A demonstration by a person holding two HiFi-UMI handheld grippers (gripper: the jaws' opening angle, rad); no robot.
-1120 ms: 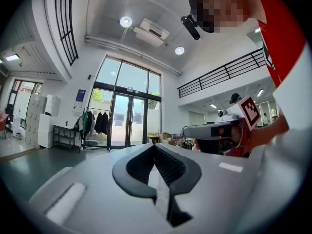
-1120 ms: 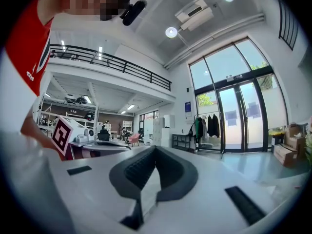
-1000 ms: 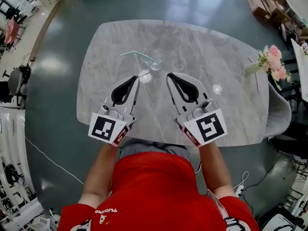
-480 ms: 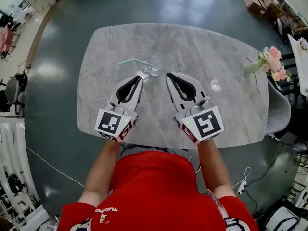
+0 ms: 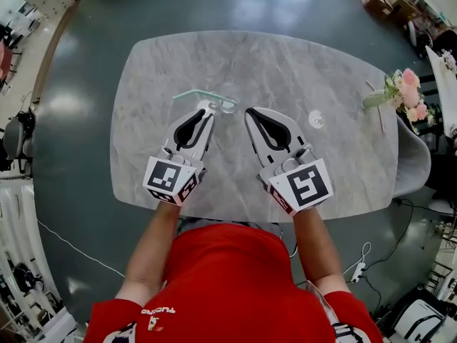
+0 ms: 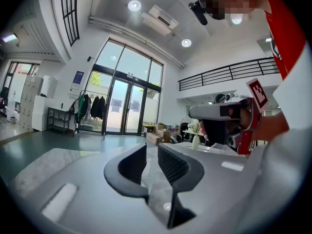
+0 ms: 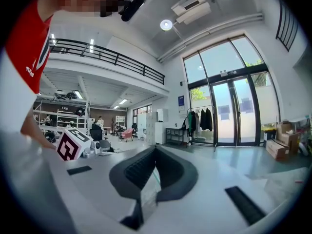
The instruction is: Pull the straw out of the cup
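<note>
Cup (image 5: 228,106) on table (image 5: 321,63) centre; straw (image 5: 191,93) extends left from it; flowers (image 5: 404,94) right edge.

Clear cup (image 5: 228,106) faint and tiny, whether straw (image 5: 193,93) sits inside unclear, person (image 5: 228,284) cut off at the shoulders by bottom edge

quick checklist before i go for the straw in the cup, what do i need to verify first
1. Thin green straw has one end in the small clear glass cup: ok.
2. Cup stands upright on the grey marble table: ok.
3. Left tool has its jaws apart: ok, they are opening, but the gap is narrow.
4. Straw sits between the left tool's jaws: cannot tell; its tips are close beside the cup and straw.
5. Right tool is set to steady the cup: not ok, its jaws are shut and it sits beside the cup, not around it.
</note>
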